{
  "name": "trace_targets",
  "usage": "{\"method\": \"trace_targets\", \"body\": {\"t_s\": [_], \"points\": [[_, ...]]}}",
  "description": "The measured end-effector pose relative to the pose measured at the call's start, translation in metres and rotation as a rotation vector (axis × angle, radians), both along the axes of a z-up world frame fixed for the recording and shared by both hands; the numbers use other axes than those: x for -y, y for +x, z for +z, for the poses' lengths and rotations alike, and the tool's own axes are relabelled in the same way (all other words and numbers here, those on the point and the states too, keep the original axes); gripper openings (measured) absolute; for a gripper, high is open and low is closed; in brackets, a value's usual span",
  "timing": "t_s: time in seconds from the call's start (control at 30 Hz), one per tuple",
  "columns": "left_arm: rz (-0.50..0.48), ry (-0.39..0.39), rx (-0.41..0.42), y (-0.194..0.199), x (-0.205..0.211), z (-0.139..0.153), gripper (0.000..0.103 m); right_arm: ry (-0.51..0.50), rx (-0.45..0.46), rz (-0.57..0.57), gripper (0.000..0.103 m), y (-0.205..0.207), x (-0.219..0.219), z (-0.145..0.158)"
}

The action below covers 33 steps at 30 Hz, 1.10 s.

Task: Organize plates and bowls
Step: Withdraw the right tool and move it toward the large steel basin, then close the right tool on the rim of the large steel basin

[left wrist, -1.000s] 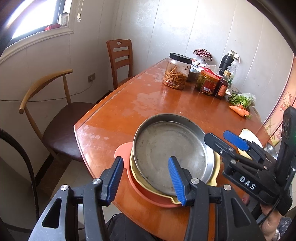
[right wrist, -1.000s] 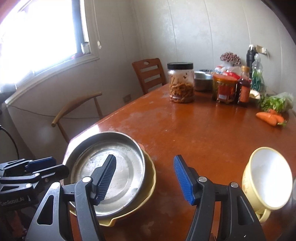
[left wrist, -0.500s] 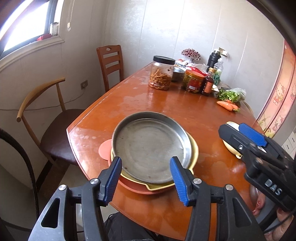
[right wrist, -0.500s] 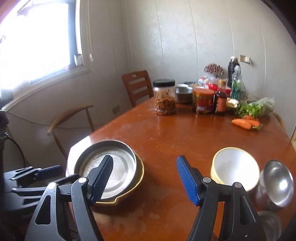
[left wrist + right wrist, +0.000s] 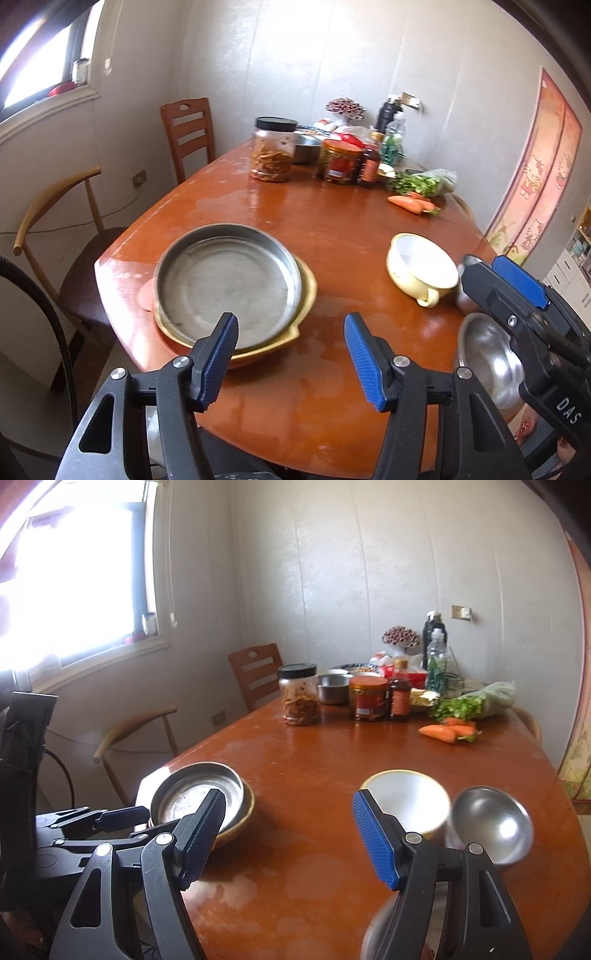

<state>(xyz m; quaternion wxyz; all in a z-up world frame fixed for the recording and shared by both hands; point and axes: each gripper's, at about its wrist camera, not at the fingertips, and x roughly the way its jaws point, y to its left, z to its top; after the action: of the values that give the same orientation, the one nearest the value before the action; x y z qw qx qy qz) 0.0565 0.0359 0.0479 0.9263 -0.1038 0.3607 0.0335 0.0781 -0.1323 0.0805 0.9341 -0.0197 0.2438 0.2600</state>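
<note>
A steel plate lies on a yellow plate, which lies on an orange one, at the table's near left corner. To the right stand a cream bowl with a handle and a steel bowl. My left gripper hovers just in front of the plate stack. Its jaws are opening and nothing is between them. My right gripper stands open and empty above the table, between the stack and the bowls.
Jars, bottles, a small steel bowl, greens and carrots crowd the far end of the wooden table. Two chairs stand along its left side by the window wall. Another steel bowl shows blurred at the lower edge.
Both grippers have drawn back and up from the plate stack, which now looks smaller. The left jaws have widened. The cream and steel bowls have come into view.
</note>
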Motion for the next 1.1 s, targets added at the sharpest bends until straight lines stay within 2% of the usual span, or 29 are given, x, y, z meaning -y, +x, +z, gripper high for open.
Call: {"method": "trace_targets", "body": {"t_s": [0.23, 0.73, 0.9, 1.1], "points": [[-0.073, 0.036, 0.012, 0.007, 0.040, 0.004, 0.060, 0.012, -0.021, -0.029, 0.073, -0.016, 0.036, -0.005], [-0.191, 0.085, -0.008, 0.019, 0.108, 0.005, 0.060, 0.052, -0.057, -0.239, 0.073, -0.021, 0.133, -0.015], [-0.235, 0.074, -0.041, 0.026, 0.127, -0.004, 0.060, 0.063, -0.101, -0.272, 0.073, -0.020, 0.156, -0.023], [-0.277, 0.084, -0.071, 0.028, 0.146, -0.015, 0.060, 0.030, -0.152, -0.314, 0.073, -0.020, 0.174, -0.041]]}}
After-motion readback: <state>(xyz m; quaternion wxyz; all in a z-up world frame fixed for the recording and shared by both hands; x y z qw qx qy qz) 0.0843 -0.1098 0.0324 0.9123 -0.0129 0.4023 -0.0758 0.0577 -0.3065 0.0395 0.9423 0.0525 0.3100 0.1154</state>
